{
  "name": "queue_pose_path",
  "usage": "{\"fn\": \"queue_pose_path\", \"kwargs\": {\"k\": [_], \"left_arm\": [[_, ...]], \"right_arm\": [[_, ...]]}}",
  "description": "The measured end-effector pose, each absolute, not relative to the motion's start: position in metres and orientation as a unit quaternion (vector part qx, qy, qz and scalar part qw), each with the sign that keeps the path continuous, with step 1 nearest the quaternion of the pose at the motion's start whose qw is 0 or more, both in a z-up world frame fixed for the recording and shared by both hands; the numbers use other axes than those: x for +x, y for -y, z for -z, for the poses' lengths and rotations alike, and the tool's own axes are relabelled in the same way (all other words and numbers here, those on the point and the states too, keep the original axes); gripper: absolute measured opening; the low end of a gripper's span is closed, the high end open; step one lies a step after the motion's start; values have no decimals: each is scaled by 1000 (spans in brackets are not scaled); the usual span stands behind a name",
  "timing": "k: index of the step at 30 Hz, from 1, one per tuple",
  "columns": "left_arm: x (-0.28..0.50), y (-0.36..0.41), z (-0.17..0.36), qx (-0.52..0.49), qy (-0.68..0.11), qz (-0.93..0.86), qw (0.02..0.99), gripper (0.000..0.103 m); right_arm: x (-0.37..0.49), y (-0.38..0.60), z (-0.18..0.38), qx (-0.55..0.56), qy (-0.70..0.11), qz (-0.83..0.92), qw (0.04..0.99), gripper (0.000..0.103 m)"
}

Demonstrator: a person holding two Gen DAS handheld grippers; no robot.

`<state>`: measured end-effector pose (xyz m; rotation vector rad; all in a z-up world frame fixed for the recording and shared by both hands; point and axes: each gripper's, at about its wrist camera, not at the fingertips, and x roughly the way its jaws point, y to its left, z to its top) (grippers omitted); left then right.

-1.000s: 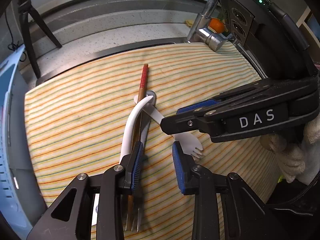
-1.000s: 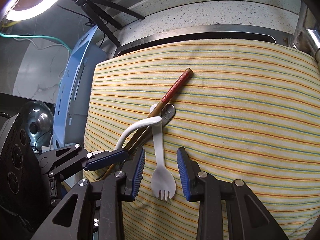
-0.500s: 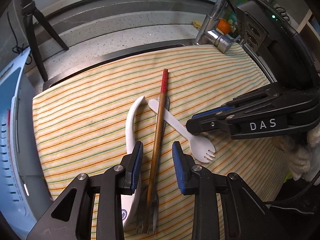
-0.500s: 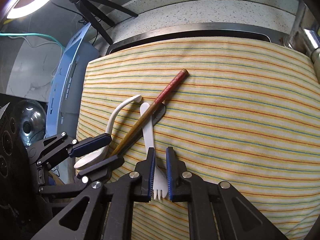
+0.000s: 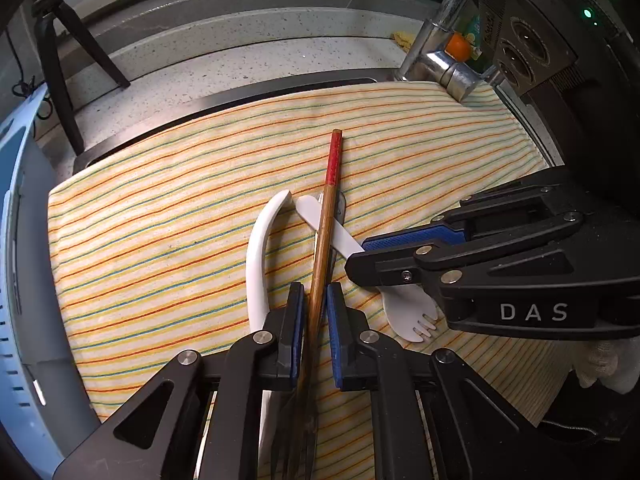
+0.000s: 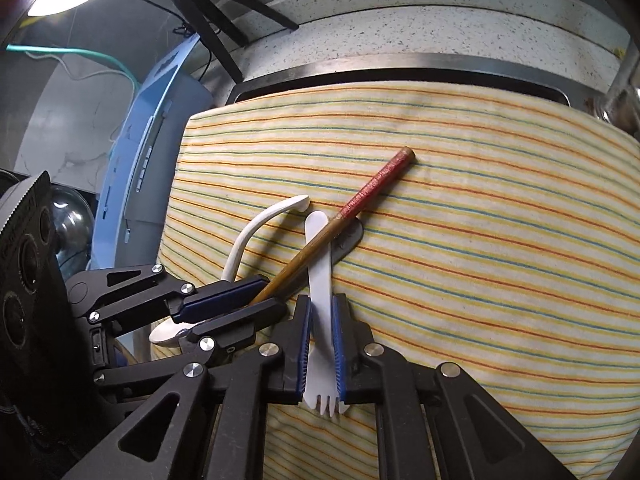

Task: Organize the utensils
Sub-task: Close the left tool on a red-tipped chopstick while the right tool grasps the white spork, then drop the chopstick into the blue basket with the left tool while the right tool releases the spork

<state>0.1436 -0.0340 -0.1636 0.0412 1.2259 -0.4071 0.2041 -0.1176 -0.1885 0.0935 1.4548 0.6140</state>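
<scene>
On the striped cloth [image 5: 160, 220] lies a crossed pile of utensils. My left gripper [image 5: 314, 292] is shut on the brown shaft of a wooden-handled fork [image 5: 328, 208] with a red end; its dark tines show below the pads. My right gripper [image 6: 321, 304] is shut on the neck of a white plastic spork [image 6: 318, 248], tines toward the camera. The fork handle [image 6: 372, 188] lies across the spork's handle. A white curved spoon [image 5: 256, 248] rests just left of the left gripper. A grey metal utensil [image 6: 348, 240] lies under the pile, mostly hidden. The two grippers sit side by side, nearly touching.
A chrome faucet [image 5: 440, 60] stands at the cloth's far right corner. Speckled counter [image 5: 240, 60] runs behind, with a black tripod [image 5: 56, 60] at far left. A pale blue rack [image 6: 132, 160] borders the cloth's left side. A gloved hand [image 5: 600, 364] holds the right gripper.
Both grippers' jaws have closed: the right on the spork first, then the left on the wooden fork handle. The white spoon now lies flat to the left of the fork.
</scene>
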Motion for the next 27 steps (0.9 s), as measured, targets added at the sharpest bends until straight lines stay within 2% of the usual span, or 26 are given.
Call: {"fn": "queue_pose_path", "kwargs": {"k": [6,18,27], "left_arm": [[139,29,159,5,-561,186,807,5],[116,3,145,-90,-539,194,815,5],[99,-16,120,-120,-506,187,833,5]], "right_arm": [[202,118,187,38,-652,-272,706,9],[198,160,178,120,-651,-255,705,9],[197,168,151,145,-628,-266,716,9]]}}
